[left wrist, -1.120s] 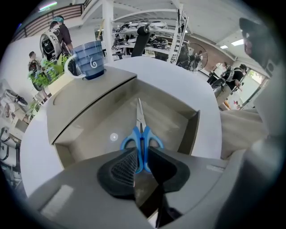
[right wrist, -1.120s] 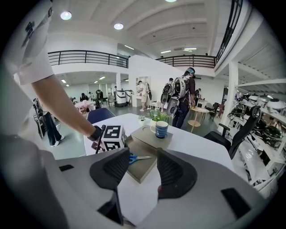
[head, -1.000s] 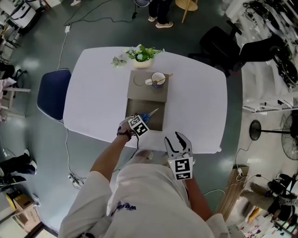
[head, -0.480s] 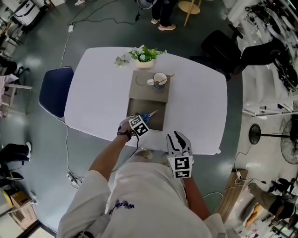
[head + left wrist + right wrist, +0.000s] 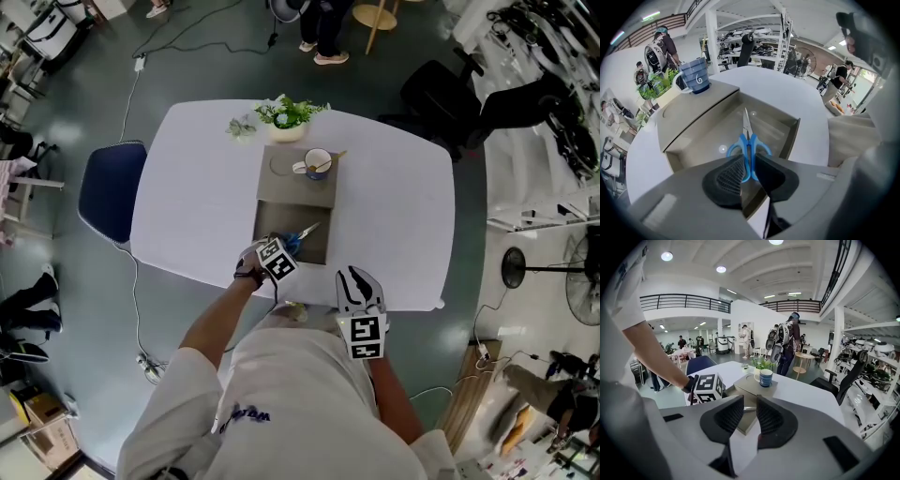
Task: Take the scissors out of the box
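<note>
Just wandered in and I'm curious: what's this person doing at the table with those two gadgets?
A person at a white table holds a gripper in each hand. The left gripper is clamped on blue-handled scissors in the open grey box. The right gripper hangs near the table edge; its jaws have just been closing with nothing between them.

I drew the jaws of my right gripper (image 5: 353, 277) in from wide to a narrow gap, with nothing between them.
</note>
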A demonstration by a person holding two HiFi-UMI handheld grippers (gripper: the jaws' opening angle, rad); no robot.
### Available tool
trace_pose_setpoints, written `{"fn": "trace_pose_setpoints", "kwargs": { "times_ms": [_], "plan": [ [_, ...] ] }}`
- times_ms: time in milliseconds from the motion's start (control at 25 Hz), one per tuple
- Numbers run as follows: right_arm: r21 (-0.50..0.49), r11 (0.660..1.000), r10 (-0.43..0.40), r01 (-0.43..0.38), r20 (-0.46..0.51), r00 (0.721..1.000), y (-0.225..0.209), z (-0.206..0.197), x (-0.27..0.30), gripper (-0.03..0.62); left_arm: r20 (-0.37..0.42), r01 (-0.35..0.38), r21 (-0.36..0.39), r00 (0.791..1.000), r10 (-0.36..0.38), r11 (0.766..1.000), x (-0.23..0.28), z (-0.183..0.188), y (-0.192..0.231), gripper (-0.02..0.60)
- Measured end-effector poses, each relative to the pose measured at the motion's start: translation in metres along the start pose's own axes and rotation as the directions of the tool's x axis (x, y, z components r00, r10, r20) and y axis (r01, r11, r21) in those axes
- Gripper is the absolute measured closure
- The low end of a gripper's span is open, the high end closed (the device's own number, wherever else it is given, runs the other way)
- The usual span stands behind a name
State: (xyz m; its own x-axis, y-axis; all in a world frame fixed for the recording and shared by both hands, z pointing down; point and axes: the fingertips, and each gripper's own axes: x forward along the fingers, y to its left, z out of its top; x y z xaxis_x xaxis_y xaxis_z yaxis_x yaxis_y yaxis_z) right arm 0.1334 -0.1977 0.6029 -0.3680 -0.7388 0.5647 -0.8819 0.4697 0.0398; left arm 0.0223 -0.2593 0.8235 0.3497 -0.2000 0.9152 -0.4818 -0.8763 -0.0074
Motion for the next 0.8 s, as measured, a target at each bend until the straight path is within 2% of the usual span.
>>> {"fn": "trace_pose_setpoints", "kwargs": {
  "times_ms": [800],
  "plan": [
    [0.018, 1.000, -0.006, 0.006, 0.009, 1.000, -0.003, 0.000, -0.001, 0.525, 0.117, -0.018, -0.008, 0.993, 0.019, 1.000, -0.028, 0.020, -0.006, 0.505]
  ]
}}
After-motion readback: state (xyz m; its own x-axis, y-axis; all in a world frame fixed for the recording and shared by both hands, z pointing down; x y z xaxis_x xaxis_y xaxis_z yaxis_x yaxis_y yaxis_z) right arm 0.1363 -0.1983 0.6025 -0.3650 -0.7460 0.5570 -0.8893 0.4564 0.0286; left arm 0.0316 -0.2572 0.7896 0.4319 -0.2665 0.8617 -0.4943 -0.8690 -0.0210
